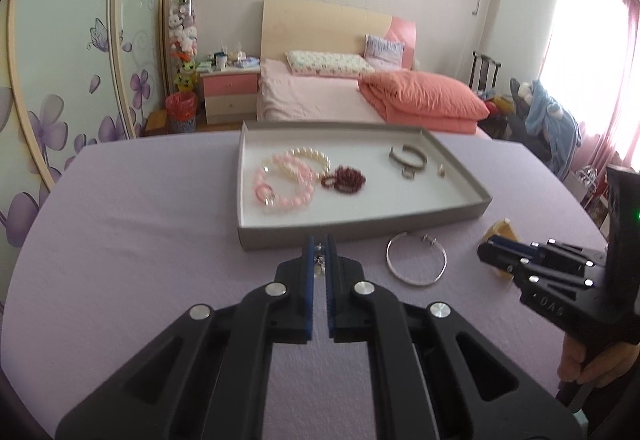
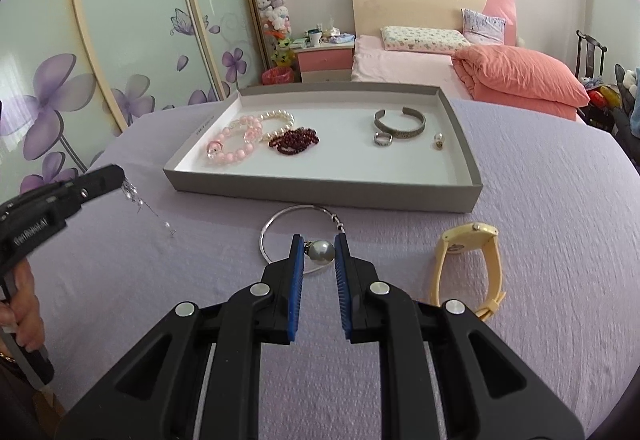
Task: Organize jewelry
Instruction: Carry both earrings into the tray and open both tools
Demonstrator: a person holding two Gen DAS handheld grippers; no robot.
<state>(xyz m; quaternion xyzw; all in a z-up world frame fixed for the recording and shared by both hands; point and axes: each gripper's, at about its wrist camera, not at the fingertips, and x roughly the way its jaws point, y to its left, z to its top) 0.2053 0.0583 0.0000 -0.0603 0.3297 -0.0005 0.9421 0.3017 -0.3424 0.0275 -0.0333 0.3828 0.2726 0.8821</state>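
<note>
1. My left gripper [image 1: 319, 254] is pressed tight on a small glittery piece [image 1: 319, 260]. In the left wrist view it's mostly hidden between the blue pads; from the right wrist view it shows as a clear, sparkly dangle hanging off the tip, but I can't tell what kind of jewelry it is.
2. My right gripper [image 2: 319, 252] is pinching a grey pearl piece [image 2: 323, 251] with a small metal fitting on its left side. The rest of that fitting is hidden behind the left pad.
3. The grey tray [image 2: 320, 192] sits toward the far edge of the lilac-covered table [image 2: 540, 220]. Its left half holds a pink bead bracelet [image 2: 232, 144], a white pearl bracelet [image 2: 278, 120] and a dark red bead strand [image 2: 294, 140], all overlapping, so I can't tell where each one ends.
4. The tray's right half holds a silver cuff [image 2: 400, 124], a ring [image 2: 383, 139] touching it, and a tiny pearl earring [image 2: 439, 142] nearby, too small to make out.
5. The thin silver bangle [image 2: 280, 228] lies on the table just beside the tray's near wall, its near arc cut off by my right gripper.
6. The yellow watch [image 2: 472, 252] stands on its edge near the tray's near right corner; its face is turned away.
7. Writing: faint print on the tray's left inner wall, unreadable. Lettering on the left gripper body, too blurred to read.
</note>
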